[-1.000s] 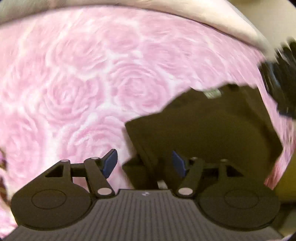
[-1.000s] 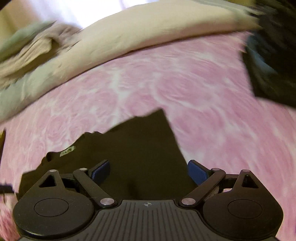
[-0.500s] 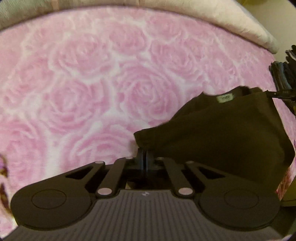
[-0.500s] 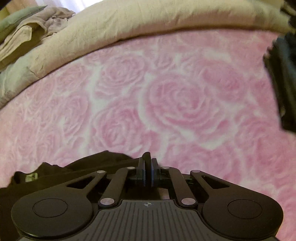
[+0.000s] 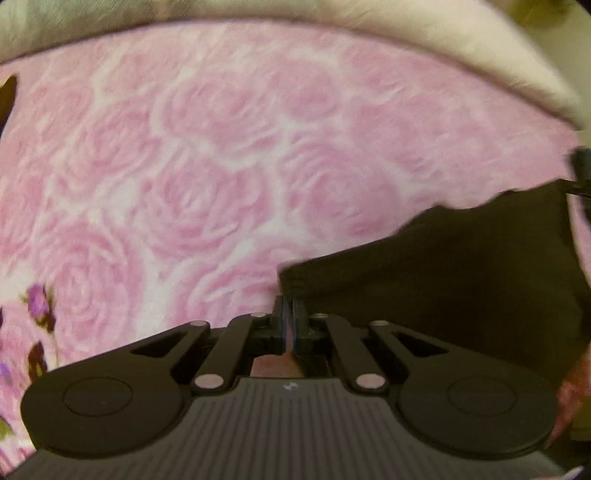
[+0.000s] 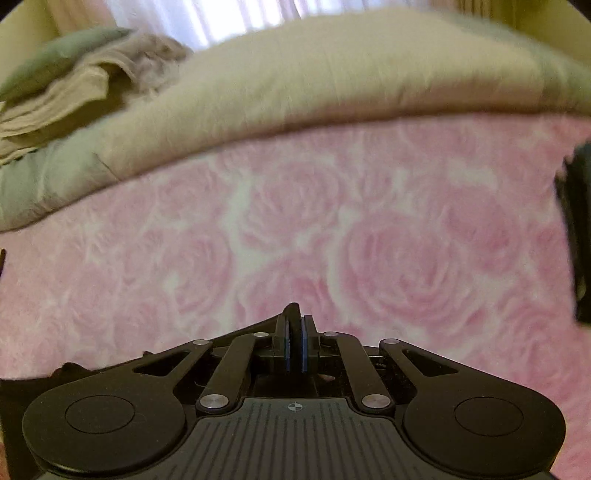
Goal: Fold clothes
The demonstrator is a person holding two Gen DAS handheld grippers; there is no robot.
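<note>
Across a bed spread with a pink rose-patterned blanket (image 5: 229,155), I hold a dark garment (image 5: 461,280) by two corners. My left gripper (image 5: 288,314) has its fingers clenched on the garment's near-left corner, and the cloth stretches away to the right over the blanket. My right gripper (image 6: 294,332) is likewise clenched, a thin fold of the same dark cloth pinched between its blue pads; in the right wrist view the rest of the garment (image 6: 74,373) trails off low and to the left, mostly hidden behind the gripper body. A cream duvet (image 6: 332,85) lies bunched along the far edge of the blanket, and it also rims the top of the left wrist view (image 5: 443,48). A heap of beige and grey-green linens (image 6: 74,85) sits on the duvet's left end. Bright curtained light (image 6: 240,18) shows behind the bed. A dark object (image 6: 576,236), too blurred to identify, sits on the blanket at the right edge of the right wrist view.
</note>
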